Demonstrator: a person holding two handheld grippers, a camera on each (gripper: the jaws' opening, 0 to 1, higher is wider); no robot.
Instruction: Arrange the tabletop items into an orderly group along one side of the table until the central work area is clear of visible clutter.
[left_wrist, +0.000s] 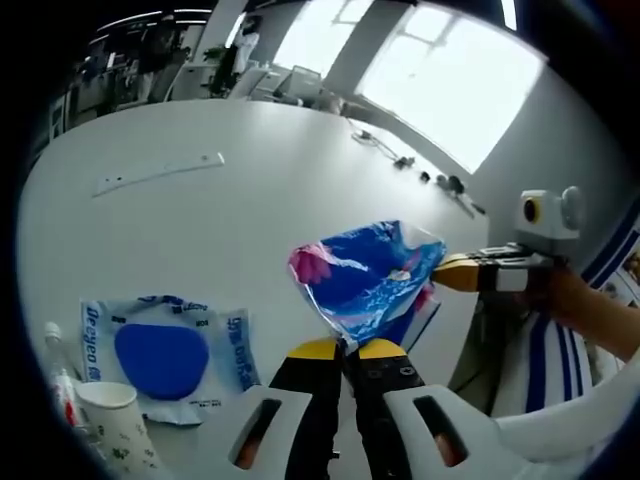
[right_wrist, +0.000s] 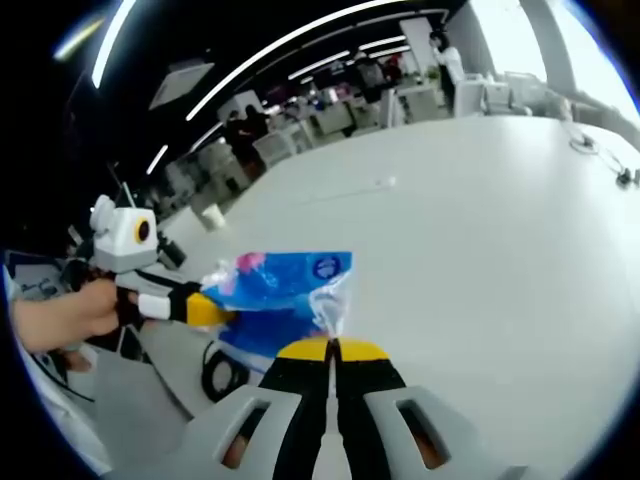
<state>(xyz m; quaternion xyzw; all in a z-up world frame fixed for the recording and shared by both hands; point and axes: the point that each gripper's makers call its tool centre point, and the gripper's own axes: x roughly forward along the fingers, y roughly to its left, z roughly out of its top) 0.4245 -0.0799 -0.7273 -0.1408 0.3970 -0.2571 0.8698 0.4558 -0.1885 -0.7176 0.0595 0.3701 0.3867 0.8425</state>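
Note:
A crinkled blue and pink plastic bag hangs stretched between both grippers above the white table. My left gripper is shut on the bag's near corner. The right gripper comes in from the right, held by a hand, and pinches the bag's far edge. In the right gripper view the same bag is clamped at one corner by my right gripper. The left gripper grips its other side from the left.
A flat blue and white packet lies near the table's edge, beside a paper cup and a small bottle. A white ruler lies farther off. Cables sit by the window side. Chairs and desks stand beyond.

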